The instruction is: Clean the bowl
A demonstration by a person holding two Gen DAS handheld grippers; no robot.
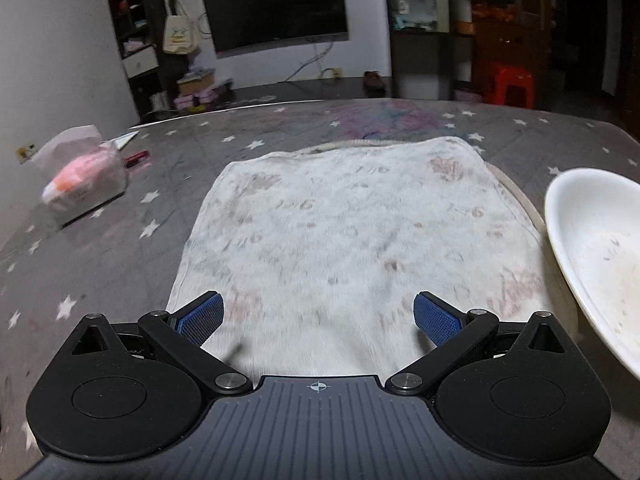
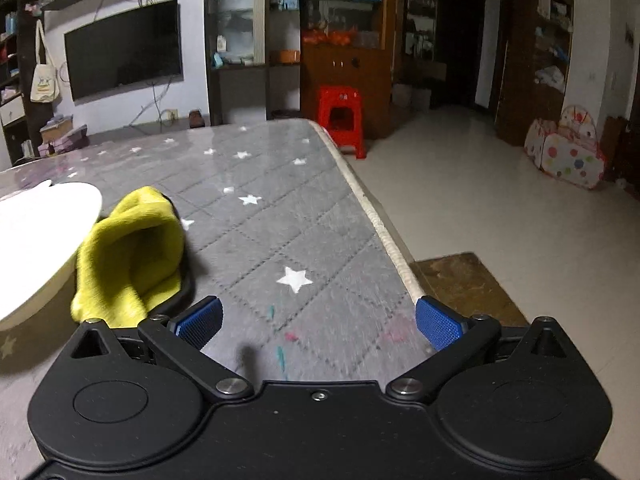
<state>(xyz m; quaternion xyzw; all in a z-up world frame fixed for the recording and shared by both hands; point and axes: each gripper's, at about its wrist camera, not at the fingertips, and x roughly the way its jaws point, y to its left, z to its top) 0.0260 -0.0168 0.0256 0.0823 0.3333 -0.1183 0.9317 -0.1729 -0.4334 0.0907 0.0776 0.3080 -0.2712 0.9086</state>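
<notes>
1. The tabletop (image 1: 120, 248) is covered in a grey quilted cloth with white stars; its right edge, trimmed in pale piping, runs beside a light tiled floor (image 2: 500, 216).
2. A stained white towel (image 1: 352, 232) lies spread flat in the middle of the tabletop, reaching toward the far edge.
3. The white bowl (image 1: 592, 248) stands just right of the towel, near the near edge of the tabletop; smears mark its inside.
4. A crumpled yellow cloth (image 2: 132, 256) lies against the bowl's right side, touching its rim.
5. A plastic bag (image 1: 84, 176) with something pink and orange inside sits near the left edge, well apart from the towel.
6. The left gripper (image 1: 318, 320) hovers over the near end of the towel, jaws spread wide, holding nothing.
7. The right gripper (image 2: 318, 322) hovers above bare tabletop near the right edge, jaws likewise released and empty, with the yellow cloth just to its left.
</notes>
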